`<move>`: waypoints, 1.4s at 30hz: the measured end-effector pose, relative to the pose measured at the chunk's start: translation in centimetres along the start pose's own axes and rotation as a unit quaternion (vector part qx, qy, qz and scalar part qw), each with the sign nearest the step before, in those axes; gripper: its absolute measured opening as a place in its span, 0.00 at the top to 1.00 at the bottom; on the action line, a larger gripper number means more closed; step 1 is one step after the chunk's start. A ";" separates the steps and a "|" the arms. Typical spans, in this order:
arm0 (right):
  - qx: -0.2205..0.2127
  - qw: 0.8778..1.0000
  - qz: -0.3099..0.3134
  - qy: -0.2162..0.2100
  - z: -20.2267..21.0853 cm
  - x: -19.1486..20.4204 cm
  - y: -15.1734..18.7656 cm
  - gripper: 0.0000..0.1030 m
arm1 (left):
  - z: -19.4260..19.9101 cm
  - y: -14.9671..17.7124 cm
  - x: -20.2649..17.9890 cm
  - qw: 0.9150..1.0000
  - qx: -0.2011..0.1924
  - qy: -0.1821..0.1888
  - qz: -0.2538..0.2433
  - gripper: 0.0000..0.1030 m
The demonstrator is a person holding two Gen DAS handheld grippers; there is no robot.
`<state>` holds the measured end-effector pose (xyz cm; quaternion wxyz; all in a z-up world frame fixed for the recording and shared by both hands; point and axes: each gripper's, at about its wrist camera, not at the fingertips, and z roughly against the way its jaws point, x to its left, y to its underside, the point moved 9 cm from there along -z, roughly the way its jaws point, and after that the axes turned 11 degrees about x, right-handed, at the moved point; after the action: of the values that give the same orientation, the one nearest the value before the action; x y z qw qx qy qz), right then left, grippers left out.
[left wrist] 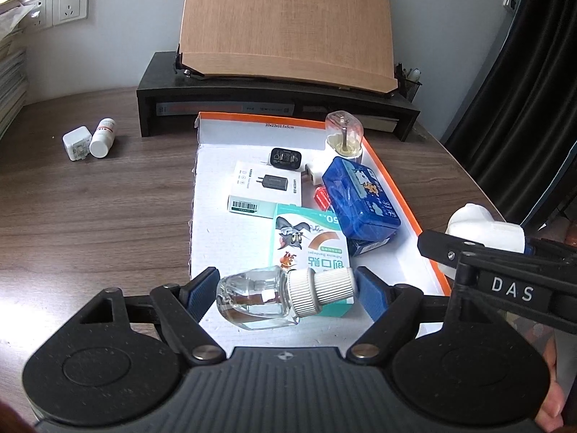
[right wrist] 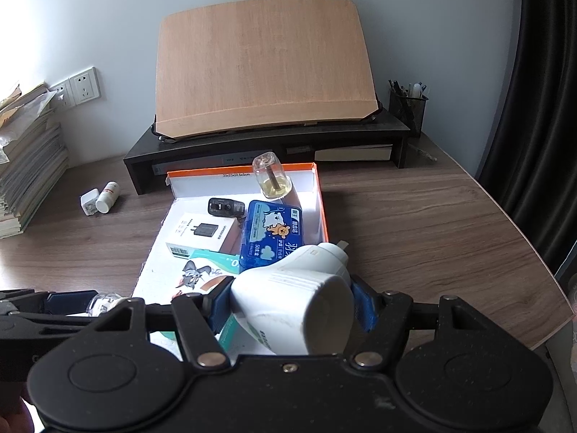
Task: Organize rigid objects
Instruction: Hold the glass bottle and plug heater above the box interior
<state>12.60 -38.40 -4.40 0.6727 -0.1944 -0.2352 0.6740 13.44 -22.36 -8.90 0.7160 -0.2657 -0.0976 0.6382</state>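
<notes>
My left gripper [left wrist: 288, 290] is shut on a clear liquid bottle [left wrist: 256, 297] with a white ribbed cap. The bottle lies sideways between the blue pads, over the near end of the orange-rimmed white box [left wrist: 400, 195]. My right gripper [right wrist: 292, 305] is shut on a white plug-in device [right wrist: 295, 303], held above the box's near right corner [right wrist: 322, 213]. In the left wrist view the device [left wrist: 483, 225] shows at the right. Inside the box lie a blue case [left wrist: 360, 195], a cartoon bandage box [left wrist: 310, 241], a white charger carton [left wrist: 267, 187], a black charger [left wrist: 285, 158] and an upright clear-domed bottle [left wrist: 343, 133].
A white charger cube [left wrist: 76, 143] and a white pill bottle [left wrist: 102, 138] lie on the wooden desk left of the box. A black riser [left wrist: 274, 101] carrying a tilted wooden board stands behind. Stacked books [right wrist: 29, 180] sit far left, a pen holder [right wrist: 407, 104] back right.
</notes>
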 end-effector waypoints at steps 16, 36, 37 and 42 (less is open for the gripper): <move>0.006 1.000 0.005 -0.004 -0.4 0.3 0.0 0.23 | -0.2 0.3 -0.5 1.000 0.008 0.004 -0.017 0.20; 0.014 1.000 0.006 -0.006 -1.0 0.2 0.0 0.23 | -0.5 0.3 -1.2 0.999 0.010 0.007 -0.030 0.20; 0.015 1.000 0.006 -0.006 -1.1 0.2 0.0 0.23 | -0.5 0.3 -1.3 0.999 0.009 0.007 -0.030 0.20; 0.017 1.000 0.007 -0.006 -1.3 0.2 0.0 0.23 | -0.5 0.3 -1.4 0.999 0.010 0.008 -0.033 0.20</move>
<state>13.35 -38.17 -5.43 0.6696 -0.1803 -0.2264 0.6840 13.22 -23.88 -9.20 0.7398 -0.2604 -0.0945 0.6131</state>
